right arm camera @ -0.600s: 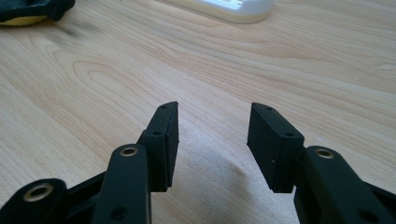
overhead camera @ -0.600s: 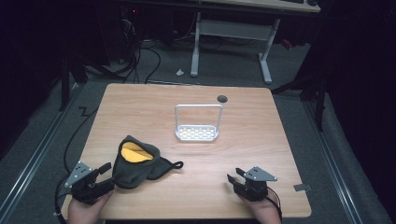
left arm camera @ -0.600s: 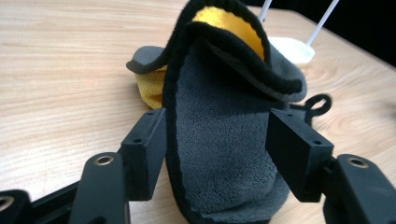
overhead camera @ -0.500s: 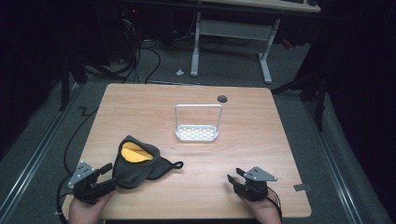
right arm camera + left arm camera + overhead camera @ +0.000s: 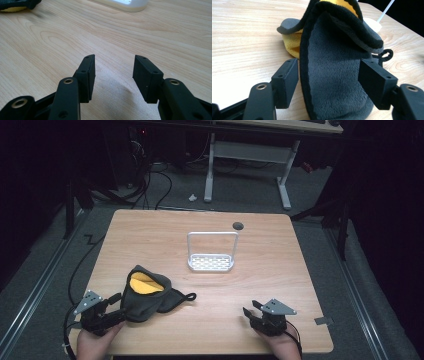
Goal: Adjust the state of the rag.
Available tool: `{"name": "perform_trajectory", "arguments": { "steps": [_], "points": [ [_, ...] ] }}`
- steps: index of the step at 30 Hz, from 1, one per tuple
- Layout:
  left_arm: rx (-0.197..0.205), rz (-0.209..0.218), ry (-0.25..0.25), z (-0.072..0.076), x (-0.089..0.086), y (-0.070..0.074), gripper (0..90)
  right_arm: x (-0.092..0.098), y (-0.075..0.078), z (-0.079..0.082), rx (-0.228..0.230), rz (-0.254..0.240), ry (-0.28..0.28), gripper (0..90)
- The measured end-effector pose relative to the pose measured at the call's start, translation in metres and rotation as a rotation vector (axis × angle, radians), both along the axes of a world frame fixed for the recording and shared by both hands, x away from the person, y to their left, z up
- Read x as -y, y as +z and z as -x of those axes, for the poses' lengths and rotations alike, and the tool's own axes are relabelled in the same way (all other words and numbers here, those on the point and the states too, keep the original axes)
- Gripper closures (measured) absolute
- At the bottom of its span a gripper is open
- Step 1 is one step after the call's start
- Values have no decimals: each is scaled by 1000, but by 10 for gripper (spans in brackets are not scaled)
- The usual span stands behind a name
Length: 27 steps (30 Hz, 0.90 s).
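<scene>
A soft grey fleece pouch with black edging and a yellow lining (image 5: 145, 292) is seen on the near left part of the light wooden table (image 5: 280, 270), its mouth turned upward so that the yellow inside is shown. A thin black cord loop (image 5: 189, 296) is laid out on the wood at its right side. In the left gripper view the pouch (image 5: 337, 72) is framed by the two black jaws of the left gripper (image 5: 114, 307), which are spread wide on either side of the fabric (whether either jaw touches the fleece cannot be told).

Farther back, near the middle of the table, a white perforated tray with a tall wire handle (image 5: 211, 262) is stood, well apart from the pouch. A small dark round hole (image 5: 238, 225) is set in the tabletop behind it.

The right gripper (image 5: 252, 314) is held low at the near right of the table, jaws parted, with bare wood between them.
</scene>
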<state>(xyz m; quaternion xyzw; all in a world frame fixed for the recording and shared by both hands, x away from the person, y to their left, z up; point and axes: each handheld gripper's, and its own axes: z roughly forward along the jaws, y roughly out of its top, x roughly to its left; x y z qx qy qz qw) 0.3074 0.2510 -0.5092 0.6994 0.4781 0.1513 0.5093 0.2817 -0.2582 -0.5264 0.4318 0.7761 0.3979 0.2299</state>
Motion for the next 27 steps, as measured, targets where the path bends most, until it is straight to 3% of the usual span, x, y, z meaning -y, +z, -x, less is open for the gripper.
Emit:
{"name": "perform_trajectory", "arguments": {
  "steps": [5,8,11,16,22,27],
  "points": [
    [-11,-1,-5,-2,1,-3,325,1,0,-1,-4,-8,-4,531],
    [-31,-13,-9,-3,2,-5,368,0,0,-1,-6,-8,-5,530],
    [-68,-7,-17,-4,2,-7,541,0,0,-1,-8,-3,-2,530],
    [-64,-46,-42,-1,7,-6,819,0,0,0,-4,-4,3,531],
    [-52,-61,-84,2,20,-4,853,0,0,-1,-5,-4,3,531],
    [-43,-81,-167,8,47,-3,858,-1,0,0,-5,-5,6,530]
  ]
}}
